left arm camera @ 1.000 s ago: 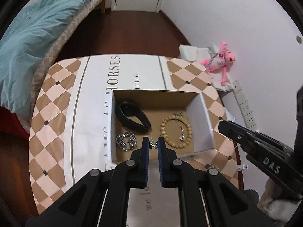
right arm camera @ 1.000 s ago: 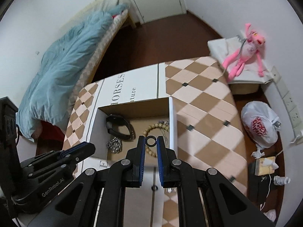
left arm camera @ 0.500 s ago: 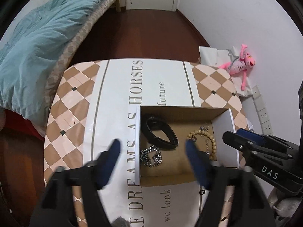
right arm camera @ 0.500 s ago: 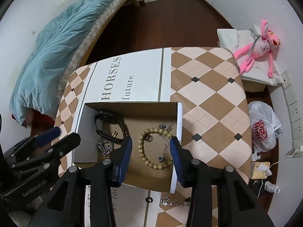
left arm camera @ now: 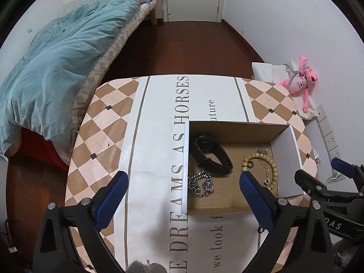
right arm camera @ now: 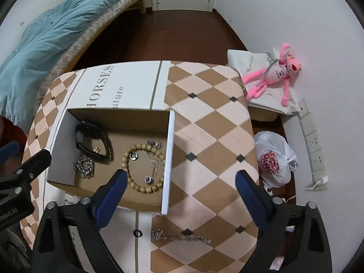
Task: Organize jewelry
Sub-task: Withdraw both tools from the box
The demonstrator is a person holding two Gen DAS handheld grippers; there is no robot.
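An open cardboard box (left arm camera: 284,150) (right arm camera: 167,159) stands on the table. It holds a black strap (left arm camera: 211,157) (right arm camera: 93,142), a silver chain bracelet (left arm camera: 201,186) (right arm camera: 84,167), a wooden bead bracelet (left arm camera: 261,170) (right arm camera: 143,166), a thin silver chain (right arm camera: 154,159) and two small rings (right arm camera: 133,156). On the table in front of the box lie a silver chain (right arm camera: 179,236) and a small dark ring (right arm camera: 137,233). My left gripper (left arm camera: 183,191) and my right gripper (right arm camera: 179,187) are both wide open and empty, held above the box's near side.
The table carries a checked cloth with a white lettered band (left arm camera: 159,136). A bed with a blue duvet (left arm camera: 52,68) stands to the left. A pink plush toy (right arm camera: 275,75), a white plastic bag (right arm camera: 275,159) and wall sockets (right arm camera: 314,141) are on the right.
Both grippers have opened wide and pulled up and back from the box. The small items they held a second ago now lie in the box.
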